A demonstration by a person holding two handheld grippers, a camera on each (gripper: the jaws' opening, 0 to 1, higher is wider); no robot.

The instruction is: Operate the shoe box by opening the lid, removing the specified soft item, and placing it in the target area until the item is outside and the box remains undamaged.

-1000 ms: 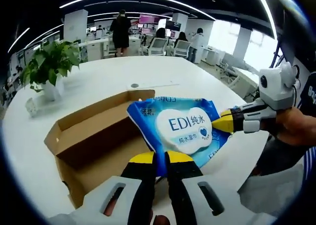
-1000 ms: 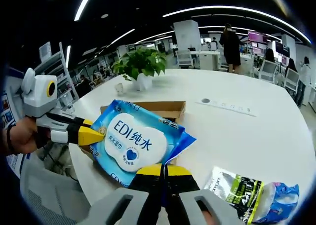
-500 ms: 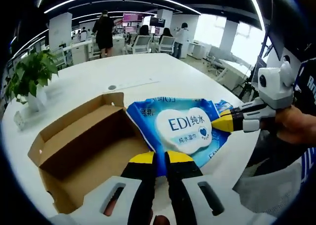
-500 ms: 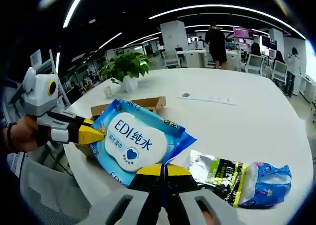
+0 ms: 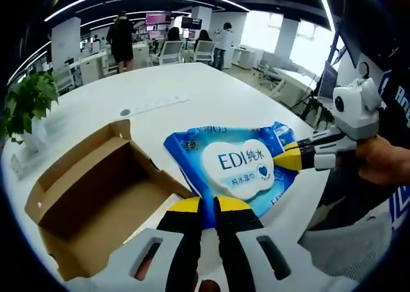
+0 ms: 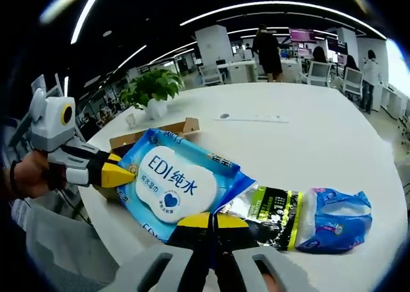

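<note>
A blue pack of wet wipes (image 5: 234,167) with a white label hangs in the air, held at two edges. My left gripper (image 5: 206,207) is shut on its near edge, and the right gripper (image 5: 288,159) pinches its right edge. In the right gripper view the same pack (image 6: 173,183) has my right gripper (image 6: 208,220) shut on its near edge and the left gripper (image 6: 122,175) clamped on its left edge. The open cardboard shoe box (image 5: 96,202) lies on the white table to the left, looking empty, with its rim (image 6: 154,130) peeking out behind the pack.
On the white round table (image 6: 307,145) lie a black-and-green packet (image 6: 272,209) and a blue-and-white pack (image 6: 333,218), just right of the wipes. A potted plant (image 5: 29,106) stands at the far left. A person's hand (image 5: 384,164) holds the right gripper. People and desks fill the background.
Both grippers have carried the wipes pack to the right, away from the box. The box now sits further left, and the packets on the table now lie close under the pack.
</note>
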